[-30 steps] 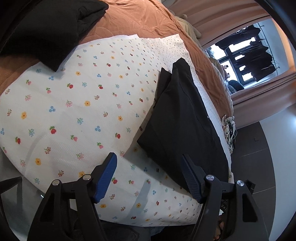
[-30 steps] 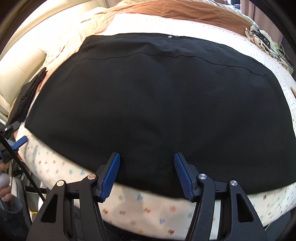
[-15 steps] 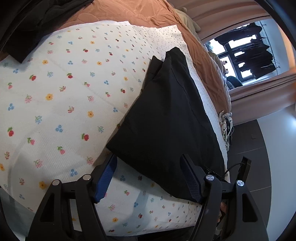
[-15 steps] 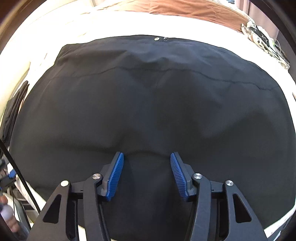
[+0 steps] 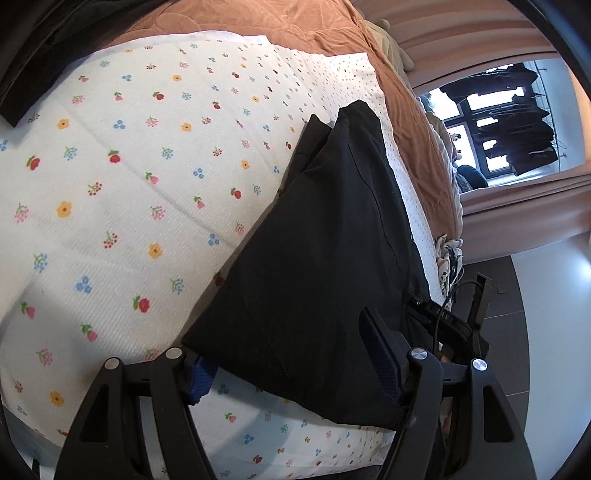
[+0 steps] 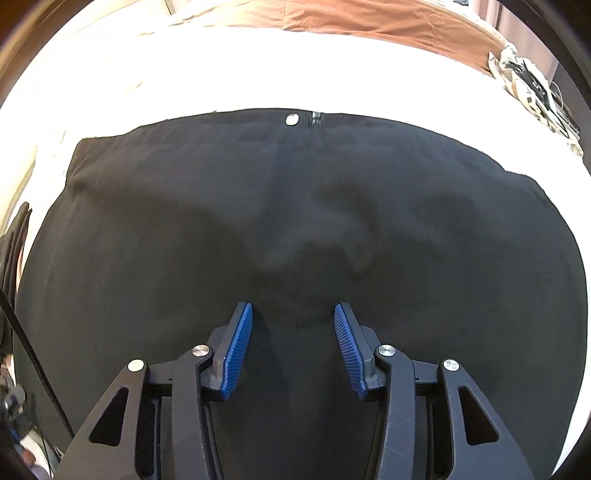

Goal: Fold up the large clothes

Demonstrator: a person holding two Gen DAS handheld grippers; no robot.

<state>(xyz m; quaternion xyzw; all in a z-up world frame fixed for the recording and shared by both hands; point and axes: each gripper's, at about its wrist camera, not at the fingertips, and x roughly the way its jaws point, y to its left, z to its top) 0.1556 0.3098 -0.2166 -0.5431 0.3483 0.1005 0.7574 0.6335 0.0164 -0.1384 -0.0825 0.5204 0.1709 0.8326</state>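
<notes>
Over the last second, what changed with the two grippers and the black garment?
Both grippers closed in on the folded black fabric garment. The left gripper now straddles its near corner; the right gripper sits over bunched cloth, jaws narrower. Neither has clamped. The floral white bedsheet is unchanged.

White floral-print sheet (image 5: 110,206) covers bed; brown blanket (image 5: 280,26) lies beyond it, at far edge. Window (image 5: 491,122) w/ dark clothes hanging (image 5: 524,118) at upper right, pink curtain (image 5: 517,218) below it. Dark tiled floor (image 5: 517,325) beside bed. Right view: patterned cloth heap (image 6: 532,88) at bed's right edge.
</notes>
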